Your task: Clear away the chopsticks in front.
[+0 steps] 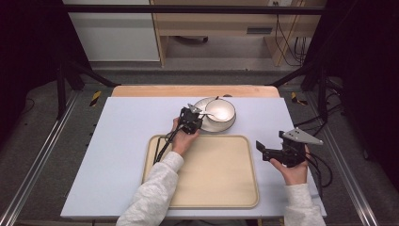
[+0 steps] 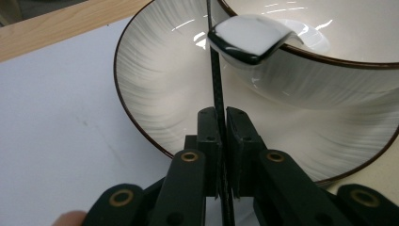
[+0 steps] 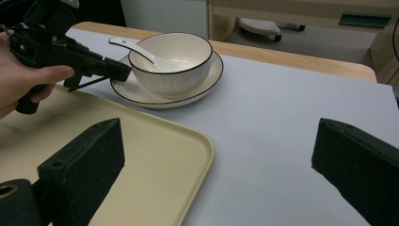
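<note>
Grippers working a stacked place setting: the left gripper (image 1: 196, 117) is clamping the near rim of the plate (image 2: 155, 84), its jaws pinched shut on it, presumably to move the stack to the tray (image 1: 235, 188). The right gripper (image 1: 263, 149) is waiting wide open, holding nothing. Counted: one plate, one bowl (image 1: 219, 110), one spoon (image 3: 134, 48), one tray.

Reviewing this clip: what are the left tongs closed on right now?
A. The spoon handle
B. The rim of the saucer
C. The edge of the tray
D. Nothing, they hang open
B. In the left gripper view the left tongs are pinched together on the dark rim of the saucer, just below the bowl; the spoon rests untouched on the bowl's edge.
</note>
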The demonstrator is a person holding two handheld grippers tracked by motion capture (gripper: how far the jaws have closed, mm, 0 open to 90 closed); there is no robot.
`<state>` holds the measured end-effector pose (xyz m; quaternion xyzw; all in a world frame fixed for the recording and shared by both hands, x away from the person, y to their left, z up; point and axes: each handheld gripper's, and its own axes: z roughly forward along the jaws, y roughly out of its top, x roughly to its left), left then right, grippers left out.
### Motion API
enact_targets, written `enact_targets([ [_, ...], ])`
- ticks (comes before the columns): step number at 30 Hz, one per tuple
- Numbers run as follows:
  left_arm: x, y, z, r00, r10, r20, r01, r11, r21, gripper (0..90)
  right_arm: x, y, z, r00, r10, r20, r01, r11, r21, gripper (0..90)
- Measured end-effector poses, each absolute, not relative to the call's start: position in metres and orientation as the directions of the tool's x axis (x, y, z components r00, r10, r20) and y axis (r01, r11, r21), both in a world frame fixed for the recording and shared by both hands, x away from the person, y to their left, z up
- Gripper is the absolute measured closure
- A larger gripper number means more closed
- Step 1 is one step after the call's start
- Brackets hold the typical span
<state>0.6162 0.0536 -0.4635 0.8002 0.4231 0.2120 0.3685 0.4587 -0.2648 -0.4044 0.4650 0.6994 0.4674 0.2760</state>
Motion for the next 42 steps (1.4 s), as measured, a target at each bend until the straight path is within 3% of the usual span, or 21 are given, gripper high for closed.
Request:
enact_targets([
  [12,0.61,0.059,-0.453,0.513,0.857,0.054,0.53,-0.365,0.766,85.6,0.459,-0.264,-0.405,-0.417,0.908,0.045,0.393,0.136,0.91,3.3],
  [23,0.601,0.09,-0.44,0.458,0.888,0.038,0.549,-0.316,0.774,85.6,0.458,-0.265,-0.405,-0.417,0.908,0.039,0.391,0.141,0.909,3.3],
  [42,0.544,0.137,-0.417,0.395,0.919,-0.009,0.501,-0.207,0.84,85.6,0.457,-0.265,-0.404,-0.411,0.911,0.044,0.391,0.132,0.911,3.3],
])
